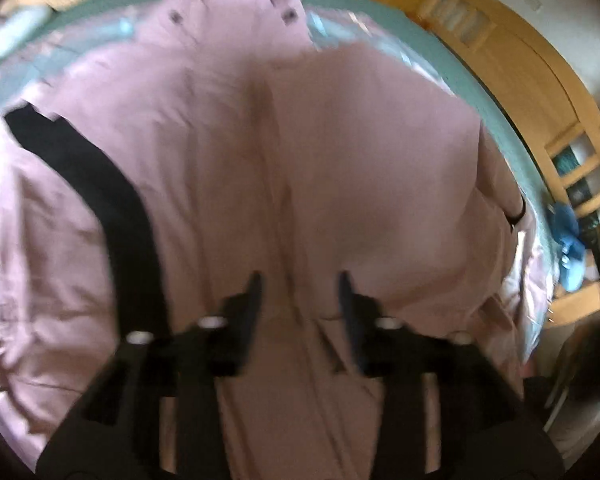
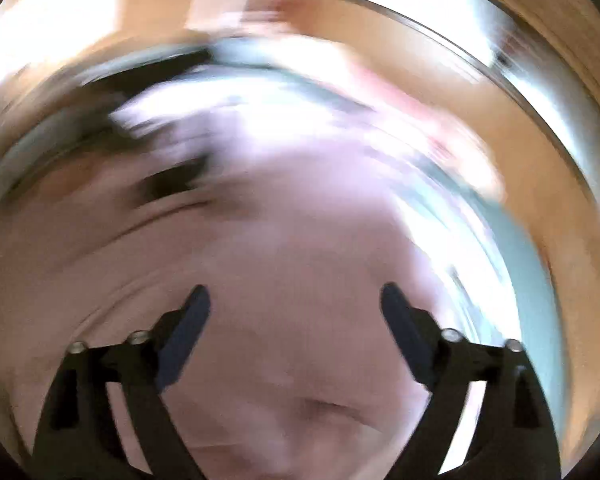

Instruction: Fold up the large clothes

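Two sets of tongs hang over one big pink garment [image 1: 236, 168] spread across the bed [image 1: 476, 80]. My left tongs [image 1: 299, 280] are released, fingers apart with nothing between them, above the cloth near a black strap [image 1: 112, 200] lying across its left side. My right tongs [image 2: 295, 294] are spread wide and empty too, over the same pink cloth; that view is badly smeared. Wooden furniture [image 1: 500, 32] stands beyond the bed.

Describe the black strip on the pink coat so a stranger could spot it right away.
Start at the teal-covered bed, where a large pale pink coat lies spread out. On the coat's left side in the left wrist view, a broad black strip curves down the fabric. It is the only dark band on the otherwise pink cloth.
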Demonstrator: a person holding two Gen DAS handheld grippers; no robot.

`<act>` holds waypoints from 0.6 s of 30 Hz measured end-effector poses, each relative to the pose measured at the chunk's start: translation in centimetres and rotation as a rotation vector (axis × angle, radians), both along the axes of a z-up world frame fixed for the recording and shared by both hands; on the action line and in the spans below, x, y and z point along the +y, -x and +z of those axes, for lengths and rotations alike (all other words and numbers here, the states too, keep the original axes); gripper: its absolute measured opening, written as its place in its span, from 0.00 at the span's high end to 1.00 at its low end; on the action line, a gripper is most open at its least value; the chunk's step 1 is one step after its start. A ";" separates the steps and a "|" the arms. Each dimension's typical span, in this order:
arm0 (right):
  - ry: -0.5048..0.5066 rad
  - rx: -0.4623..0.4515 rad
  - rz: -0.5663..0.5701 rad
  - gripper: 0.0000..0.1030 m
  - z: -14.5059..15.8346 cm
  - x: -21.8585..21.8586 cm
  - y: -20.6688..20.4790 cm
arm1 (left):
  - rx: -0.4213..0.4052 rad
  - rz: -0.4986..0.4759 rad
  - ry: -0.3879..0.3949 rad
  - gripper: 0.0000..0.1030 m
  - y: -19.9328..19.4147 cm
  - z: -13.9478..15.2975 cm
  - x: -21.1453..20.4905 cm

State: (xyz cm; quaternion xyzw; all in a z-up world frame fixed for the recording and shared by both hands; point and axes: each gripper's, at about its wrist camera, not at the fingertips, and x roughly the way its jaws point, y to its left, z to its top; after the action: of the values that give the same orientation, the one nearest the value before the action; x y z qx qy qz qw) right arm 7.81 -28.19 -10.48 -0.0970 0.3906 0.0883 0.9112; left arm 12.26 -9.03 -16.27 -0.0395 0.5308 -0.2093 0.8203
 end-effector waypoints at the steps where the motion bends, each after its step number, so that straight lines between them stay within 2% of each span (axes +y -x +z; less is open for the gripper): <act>1: -0.146 0.067 -0.116 0.11 -0.4 -3.3 -1.4 | -0.023 0.010 -0.004 0.52 0.4 0.5 0.3; 2: -0.287 0.136 -0.197 0.11 -1.1 -6.1 -2.4 | -0.032 0.017 -0.004 0.47 0.8 0.8 0.4; 3: -0.454 0.229 -0.257 0.11 -2.6 -8.8 -3.0 | -0.037 0.027 -0.004 0.37 1.1 1.1 0.8; 4: -0.553 0.295 -0.278 0.11 -3.8 -10.0 -3.5 | -0.043 0.043 -0.004 0.31 1.5 1.4 1.1; 5: -0.630 0.357 -0.293 0.11 -5.1 -10.7 -3.3 | -0.048 0.055 -0.004 0.24 1.8 1.7 1.4; 7: -0.737 0.449 -0.316 0.11 -7.4 -10.9 -3.5 | -0.057 0.062 0.000 0.23 2.2 2.2 1.8; 8: -0.758 0.458 -0.319 0.21 -7.9 -10.5 -3.5 | -0.059 0.066 0.000 0.21 2.1 2.4 1.8; 9: -0.738 0.442 -0.320 0.62 -7.5 -10.1 -4.2 | -0.061 0.074 -0.001 0.19 2.1 2.8 2.4; 11: -0.744 0.367 -0.280 0.75 -5.5 -9.2 -3.3 | -0.064 0.104 0.004 0.19 2.5 3.3 4.1; 12: -0.805 0.277 -0.185 0.82 -3.4 -7.9 -2.9 | -0.064 0.115 0.009 0.19 2.6 3.4 4.6; 14: -0.874 0.148 -0.027 0.83 -0.4 -6.2 -3.0 | -0.064 0.139 0.024 0.19 2.8 3.7 5.8; 15: -0.897 0.085 0.103 0.83 1.2 -4.1 -2.2 | -0.067 0.152 0.029 0.18 2.9 3.9 6.4; 16: -0.910 0.069 0.237 0.81 2.2 -1.8 -1.7 | -0.072 0.171 0.030 0.17 3.0 4.1 7.1; 17: -0.910 0.077 0.356 0.75 2.8 0.4 -1.0 | -0.078 0.192 0.029 0.14 3.4 4.4 8.0; 18: -0.910 0.094 0.487 0.54 3.3 3.1 -0.2 | -0.085 0.218 0.028 0.11 3.5 4.7 8.9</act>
State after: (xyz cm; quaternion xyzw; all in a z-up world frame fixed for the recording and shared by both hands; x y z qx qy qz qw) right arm 8.06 -25.05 -7.13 0.2250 0.3195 0.4631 0.7955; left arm 8.73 -0.11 -11.62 -0.0996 0.4849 -0.1277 0.8594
